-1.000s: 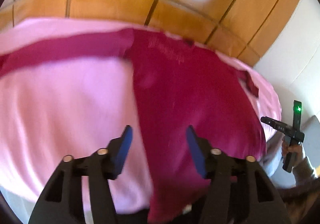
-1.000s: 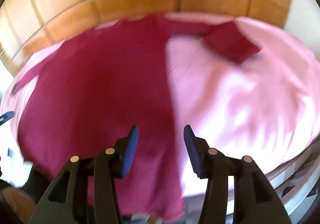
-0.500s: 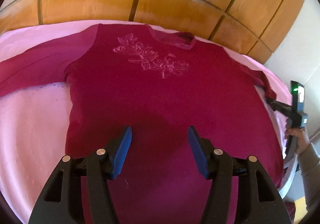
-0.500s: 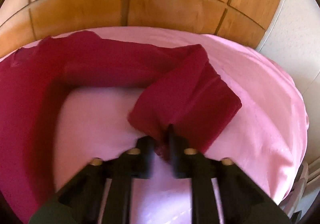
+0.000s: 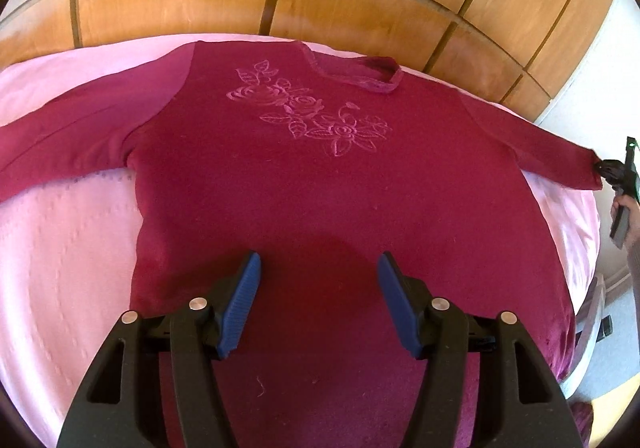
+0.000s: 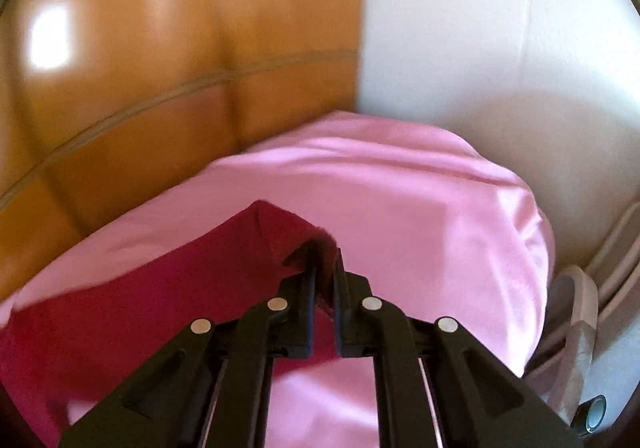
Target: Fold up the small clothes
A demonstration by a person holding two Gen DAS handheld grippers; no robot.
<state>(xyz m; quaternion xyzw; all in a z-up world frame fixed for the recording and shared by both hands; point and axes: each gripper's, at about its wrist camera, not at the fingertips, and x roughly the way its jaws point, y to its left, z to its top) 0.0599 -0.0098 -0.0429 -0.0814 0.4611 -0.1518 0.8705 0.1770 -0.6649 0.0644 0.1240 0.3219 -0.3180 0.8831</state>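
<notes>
Pink bedspread (image 5: 68, 248), maroon sweater (image 5: 320, 188) flat, neckline toward wood panelling (image 5: 360, 0), left gripper (image 5: 319, 272) jaws apart, right gripper (image 6: 325, 260) clamping cuff.

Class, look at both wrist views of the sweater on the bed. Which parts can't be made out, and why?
- Sweater hem: left wrist view, covered by the left claw and cut by the bottom edge.
- Left sleeve end: cut by that view's left edge.
- Cuff in the shut right claw: right wrist view, motion-blurred.

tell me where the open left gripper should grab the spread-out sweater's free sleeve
Probably the cuff end of the free sleeve, coming from the outer side with the left gripper. It lies flat and straight on the pink bedcover, and the right gripper already pinches the other cuff.
</notes>
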